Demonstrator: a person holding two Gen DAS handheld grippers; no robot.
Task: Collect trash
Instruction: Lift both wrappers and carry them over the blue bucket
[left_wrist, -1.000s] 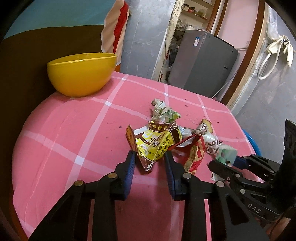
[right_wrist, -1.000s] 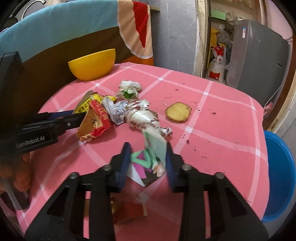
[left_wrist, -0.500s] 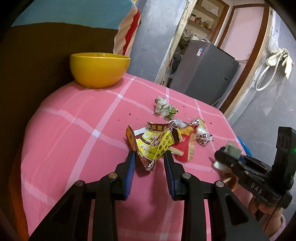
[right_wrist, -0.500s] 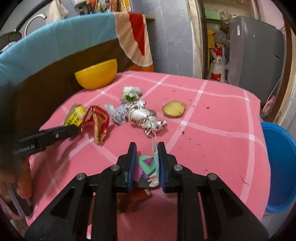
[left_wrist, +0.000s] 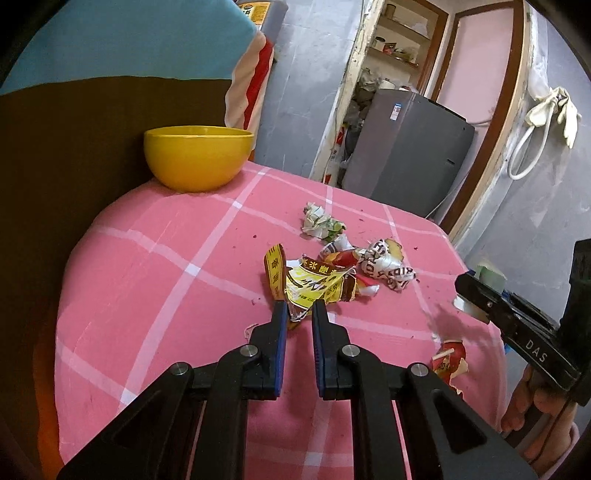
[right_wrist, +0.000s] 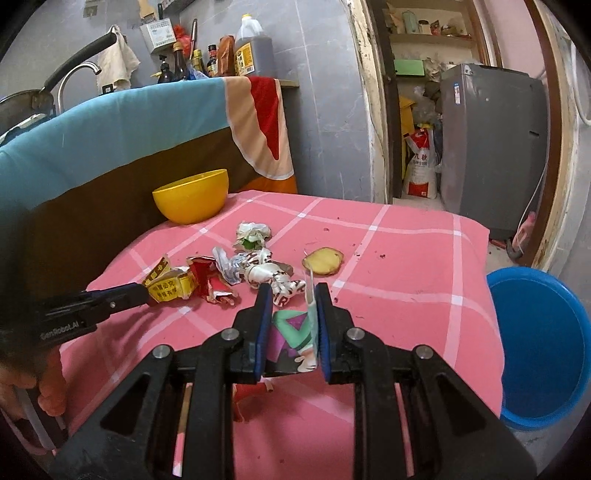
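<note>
On the pink checked table, the left gripper is closing its jaws on the yellow wrapper. The right gripper is pinching a green-and-purple carton. 1 yellow bowl is sitting behind the crumpled litter; a blue bin is standing beside the table.

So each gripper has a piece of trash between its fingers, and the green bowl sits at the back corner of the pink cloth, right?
Not quite: the bowl is yellow, not green, as the right wrist view shows. The rest holds: the left gripper, jaws closing, has the yellow wrapper, and the right gripper the printed paper.
</note>
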